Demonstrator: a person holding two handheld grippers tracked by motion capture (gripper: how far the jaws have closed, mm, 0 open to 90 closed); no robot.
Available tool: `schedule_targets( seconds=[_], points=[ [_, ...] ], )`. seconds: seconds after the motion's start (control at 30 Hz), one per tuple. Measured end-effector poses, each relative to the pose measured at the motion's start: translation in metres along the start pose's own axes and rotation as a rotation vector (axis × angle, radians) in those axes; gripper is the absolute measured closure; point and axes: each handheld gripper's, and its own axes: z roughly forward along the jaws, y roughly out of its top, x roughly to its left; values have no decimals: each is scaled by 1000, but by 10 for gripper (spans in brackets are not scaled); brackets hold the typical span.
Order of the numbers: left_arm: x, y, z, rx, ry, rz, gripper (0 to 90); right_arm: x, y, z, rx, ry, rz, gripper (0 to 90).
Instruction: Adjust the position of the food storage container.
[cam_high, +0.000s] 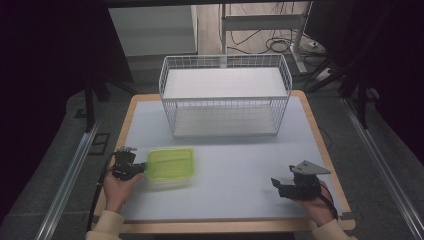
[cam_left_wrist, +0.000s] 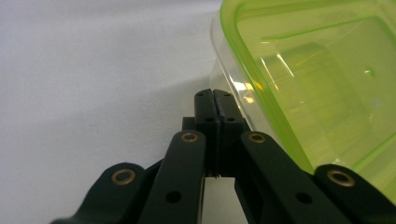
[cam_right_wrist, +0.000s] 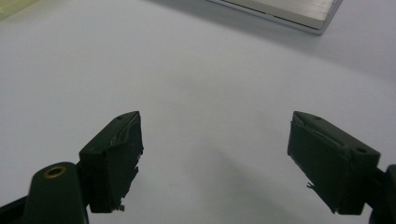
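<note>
A green-lidded container (cam_high: 170, 166) is seen lower left on the desk (cam_high: 240, 165), touching the left hand-held gripper (cam_high: 141, 169), whose jaws are shut on nothing beside its left edge. The right hand-held gripper (cam_high: 276, 186), wide open and empty, is placed well apart.

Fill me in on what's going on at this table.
A person sits at the table with a gripper in each hand. The left gripper, jaws shut with nothing between them, is pressed against the left edge of a clear container with a green lid; it does not grip it. The right gripper rests open over bare table at the right. A white wire basket stands at the far side.
</note>
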Motion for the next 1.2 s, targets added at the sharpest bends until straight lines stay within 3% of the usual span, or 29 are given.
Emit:
schedule_targets(
  seconds=[0.17,0.5,0.77,1.2],
  points=[
    [-6,3,1,-6,-1,6,900,0,0,1,2,0,-1,181],
    [-38,16,16,21,-33,70,900,0,0,0,3,-1,-1,181],
    [-58,19,27,43,-67,69,900,0,0,0,0,-2,2,181],
    [-93,29,45,72,-99,118,900,0,0,0,0,-3,4,181]
  ],
)
